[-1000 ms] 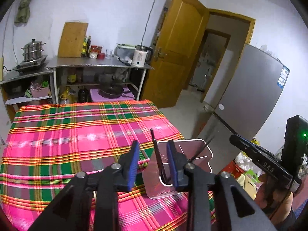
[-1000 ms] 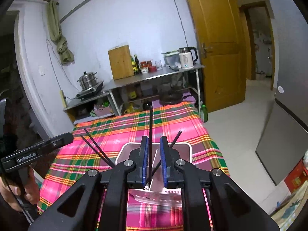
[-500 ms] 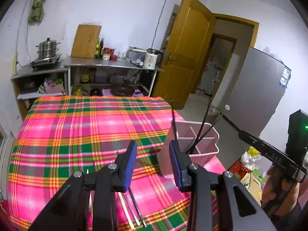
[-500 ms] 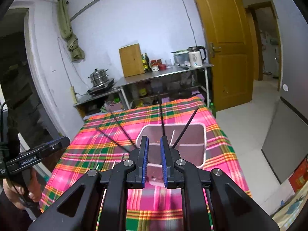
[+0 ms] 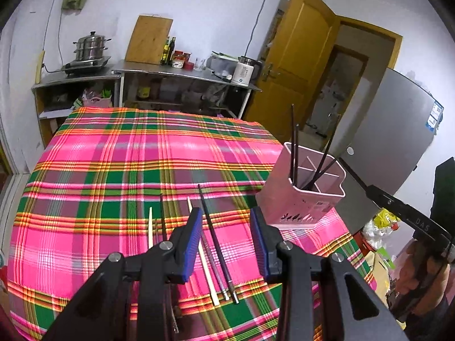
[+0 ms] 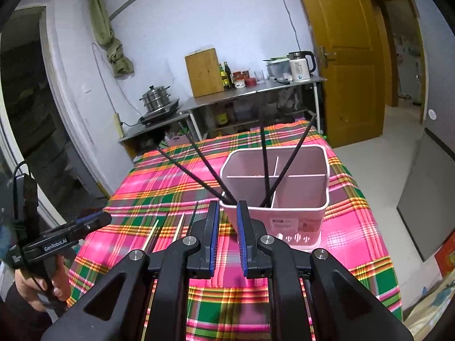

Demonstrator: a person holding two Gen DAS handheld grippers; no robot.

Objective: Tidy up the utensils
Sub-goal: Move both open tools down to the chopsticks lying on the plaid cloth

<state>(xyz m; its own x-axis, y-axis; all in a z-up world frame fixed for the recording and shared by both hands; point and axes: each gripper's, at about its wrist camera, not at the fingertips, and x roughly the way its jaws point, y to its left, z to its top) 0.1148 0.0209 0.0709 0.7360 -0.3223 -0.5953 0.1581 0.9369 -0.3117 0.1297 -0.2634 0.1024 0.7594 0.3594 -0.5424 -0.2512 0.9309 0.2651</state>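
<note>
One pink utensil holder (image 6: 295, 216) with three compartments stands on the desk (image 5: 113, 170) under its pink, green and orange plaid cloth, and four black chopsticks (image 6: 266, 167) lean in it: two fan out over the left rim and two rise from the front compartment. On the cloth to its left lie loose chopsticks (image 5: 216, 244), two pale ones and at least three dark ones, roughly side by side. The left hand-held gripper (image 5: 226, 241) hangs over those loose sticks with its blue pads parted and nothing between them, while the right hand-held gripper (image 6: 227, 237) sits just in front of the holder with only a narrow, empty gap between its pads.
</note>
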